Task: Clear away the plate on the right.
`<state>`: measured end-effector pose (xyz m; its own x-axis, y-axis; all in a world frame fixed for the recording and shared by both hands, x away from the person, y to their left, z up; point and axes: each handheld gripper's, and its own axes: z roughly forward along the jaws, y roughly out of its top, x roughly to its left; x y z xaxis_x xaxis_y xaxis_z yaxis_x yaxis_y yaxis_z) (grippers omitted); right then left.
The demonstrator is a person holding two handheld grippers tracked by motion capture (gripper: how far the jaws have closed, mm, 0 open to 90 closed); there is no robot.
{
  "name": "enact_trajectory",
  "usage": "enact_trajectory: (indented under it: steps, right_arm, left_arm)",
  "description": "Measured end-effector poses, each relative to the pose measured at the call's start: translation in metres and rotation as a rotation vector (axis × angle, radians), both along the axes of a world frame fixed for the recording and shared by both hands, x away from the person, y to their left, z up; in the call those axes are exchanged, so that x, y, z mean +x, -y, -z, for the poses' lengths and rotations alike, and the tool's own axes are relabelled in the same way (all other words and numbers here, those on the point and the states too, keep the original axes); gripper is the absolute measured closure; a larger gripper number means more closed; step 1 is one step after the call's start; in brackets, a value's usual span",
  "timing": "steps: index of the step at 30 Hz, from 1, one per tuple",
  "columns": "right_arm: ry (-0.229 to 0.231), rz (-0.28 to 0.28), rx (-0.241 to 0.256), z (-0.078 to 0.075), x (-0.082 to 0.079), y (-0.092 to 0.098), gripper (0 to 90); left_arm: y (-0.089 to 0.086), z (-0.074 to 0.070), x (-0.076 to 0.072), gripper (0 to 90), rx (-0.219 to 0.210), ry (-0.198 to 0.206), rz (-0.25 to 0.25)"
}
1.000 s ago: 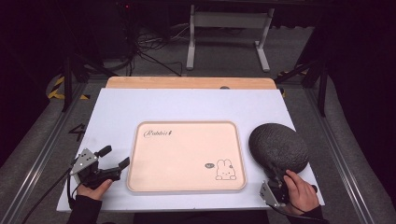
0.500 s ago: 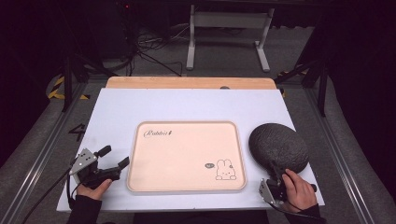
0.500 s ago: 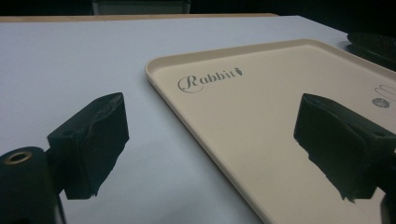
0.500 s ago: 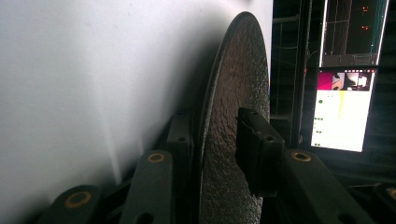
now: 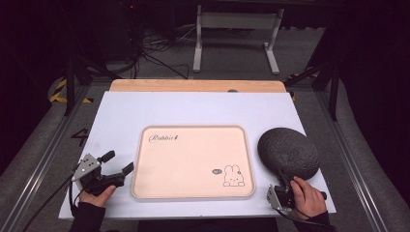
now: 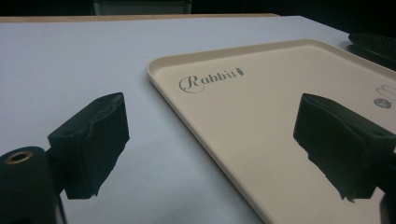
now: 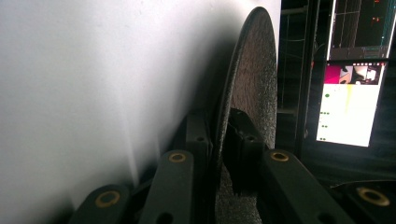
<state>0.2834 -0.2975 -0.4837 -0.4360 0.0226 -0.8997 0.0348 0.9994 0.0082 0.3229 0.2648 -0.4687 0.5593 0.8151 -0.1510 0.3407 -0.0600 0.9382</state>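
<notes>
Right gripper (image 5: 283, 186): clamped on near rim of dark speckled plate (image 5: 288, 152).
Plate: flat on white table (image 5: 193, 108), stretching ahead of its jaws.
Left gripper (image 5: 118, 164): jaws wide apart, holding nothing.
Beige rabbit tray (image 5: 193, 162): just right of left gripper.

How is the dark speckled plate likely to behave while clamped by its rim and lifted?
The dark plate probably stays rigid: its edge looks straight in the right claw. Its speckled surface should resist slipping. Held at one rim only, it may sag or pivot downward.
</notes>
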Motion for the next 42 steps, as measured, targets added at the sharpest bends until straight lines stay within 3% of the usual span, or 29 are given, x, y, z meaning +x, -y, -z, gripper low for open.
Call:
enact_trajectory:
  steps: [9,23,28,42]
  right_arm:
    - [0.035,0.037,0.035,-0.008,-0.001,0.001,85.5]
    - [0.002,0.064,0.079,-0.021,-0.002,0.004,85.7]
    - [-0.017,0.052,0.086,-0.027,-0.005,0.001,85.6]
    - [0.050,0.010,0.097,-0.049,-0.017,-0.007,85.4]
  left_arm:
    - [0.000,0.000,0.000,11.1,-0.001,-0.001,-0.002]
    - [0.000,0.000,0.000,11.1,0.003,-0.001,-0.003]
    - [0.000,0.000,0.000,11.1,0.010,-0.004,-0.001]
    - [0.001,0.000,0.000,11.2,0.012,-0.002,-0.004]
